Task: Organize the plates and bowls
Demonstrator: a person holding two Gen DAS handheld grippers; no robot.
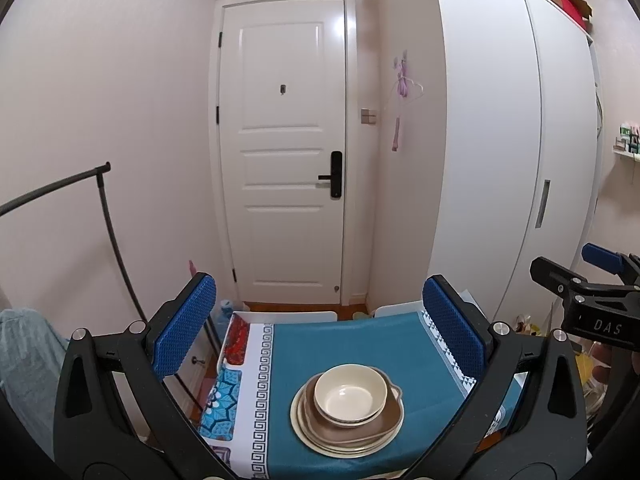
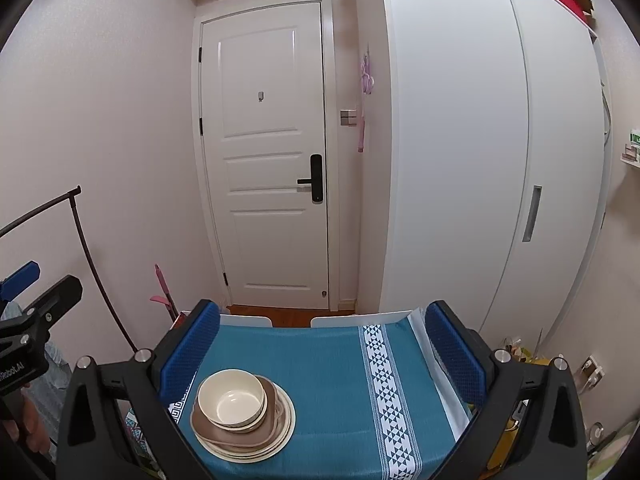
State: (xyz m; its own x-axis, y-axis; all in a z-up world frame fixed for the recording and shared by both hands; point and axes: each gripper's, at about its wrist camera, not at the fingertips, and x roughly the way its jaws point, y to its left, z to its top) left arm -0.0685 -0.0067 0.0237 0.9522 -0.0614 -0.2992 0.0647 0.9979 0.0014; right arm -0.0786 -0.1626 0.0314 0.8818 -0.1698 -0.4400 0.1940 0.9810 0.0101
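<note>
**Lettering showing on the two tools only**

In the left wrist view, the black body of the right tool [image 1: 600, 276] is showing the pale letters "DAS" on its side, near the right edge of the picture; whether more letters follow is not clear.

In the right wrist view, the black body of the left tool [image 2: 24, 284] is carrying white lettering at the left edge, reading roughly "Robot.AI", cut off at its start by the frame.

The small boxes on the wall shelf [image 1: 628, 152] are bearing green and white labels, but these are appearing too small to read.
</note>
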